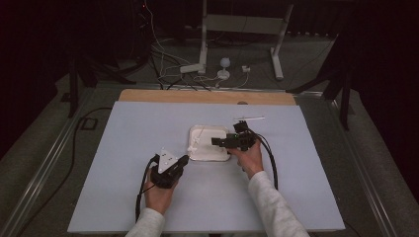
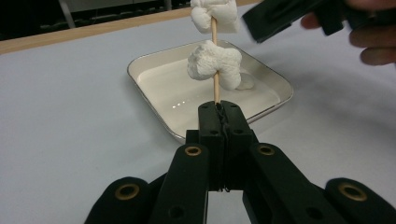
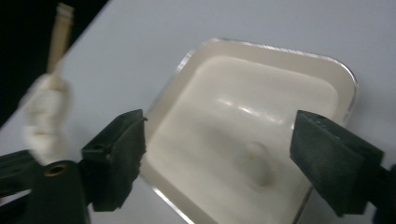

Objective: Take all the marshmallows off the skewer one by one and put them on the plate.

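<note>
Left gripper view: left gripper (image 2: 219,109) fingers clamp the skewer (image 2: 215,86) of marshmallows (image 2: 214,63); right gripper (image 3: 219,154), at 2 o'clock, gapes empty above the tray (image 3: 348,79).

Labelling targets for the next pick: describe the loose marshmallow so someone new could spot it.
Start at the white square tray in the middle of the pale table. Inside it, near one corner, lies a single marshmallow on the tray floor. Unlike the two marshmallows threaded on the wooden skewer in the left hand-held gripper, it is loose.
</note>
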Motion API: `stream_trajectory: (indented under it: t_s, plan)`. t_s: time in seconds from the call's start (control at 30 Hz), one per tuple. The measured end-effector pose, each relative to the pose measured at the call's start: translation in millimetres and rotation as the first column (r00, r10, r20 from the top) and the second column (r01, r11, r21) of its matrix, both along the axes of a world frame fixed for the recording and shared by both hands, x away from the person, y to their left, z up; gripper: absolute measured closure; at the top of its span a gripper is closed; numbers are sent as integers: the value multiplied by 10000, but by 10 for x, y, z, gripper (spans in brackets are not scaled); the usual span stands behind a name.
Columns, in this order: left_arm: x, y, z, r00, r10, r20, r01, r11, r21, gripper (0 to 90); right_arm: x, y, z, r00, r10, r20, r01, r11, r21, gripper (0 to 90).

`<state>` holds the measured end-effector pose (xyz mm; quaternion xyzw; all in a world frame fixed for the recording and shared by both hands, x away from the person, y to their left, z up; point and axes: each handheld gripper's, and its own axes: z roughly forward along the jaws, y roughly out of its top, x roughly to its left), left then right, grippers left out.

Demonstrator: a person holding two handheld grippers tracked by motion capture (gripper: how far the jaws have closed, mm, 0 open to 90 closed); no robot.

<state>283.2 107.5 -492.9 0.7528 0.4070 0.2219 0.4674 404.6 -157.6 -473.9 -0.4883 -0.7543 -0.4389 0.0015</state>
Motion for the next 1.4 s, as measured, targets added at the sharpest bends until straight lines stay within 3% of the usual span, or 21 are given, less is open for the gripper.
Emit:
stream_trajectory:
  t_s: [0.1,0.3,0.47,0.57,0.97,1.17,1.2,1.23,1.4]
  plan:
    - [0,1,5,10000,8,19,-8,10000,-12,900,-30,-16,60,9999,120,77,-122,9997,227,149]
    - [-1,-11,13,10000,-32,72,33,10000,-43,900,-95,-75,224,9988,433,245,-460,9909,1267,116]
    - [-10,-24,28,9998,-100,179,101,9999,-65,900,-123,-70,255,9983,554,196,-578,9864,1536,107]
    - [-9,-31,28,9997,-137,180,138,9999,-51,900,-151,-23,267,9958,895,178,-912,9812,1700,89]
    - [-20,-56,42,9993,-241,287,243,9997,-91,900,-191,129,263,9880,1541,83,-1531,9719,1789,45]
    - [-22,-79,52,9988,-318,371,320,9995,-56,900,-185,222,231,9895,1437,-178,-1369,9683,2089,164]
    - [-21,-82,50,9988,-319,369,321,9995,-67,900,-178,251,222,9885,1494,-234,-1411,9668,2130,240]
    - [-20,-83,49,9988,-321,365,324,9995,-70,900,-178,251,222,9885,1494,-234,-1411,9668,2130,240]
    - [-20,-86,53,9985,-357,407,360,9993,-82,900,-169,320,199,9867,1604,-269,-1501,9618,2288,418]
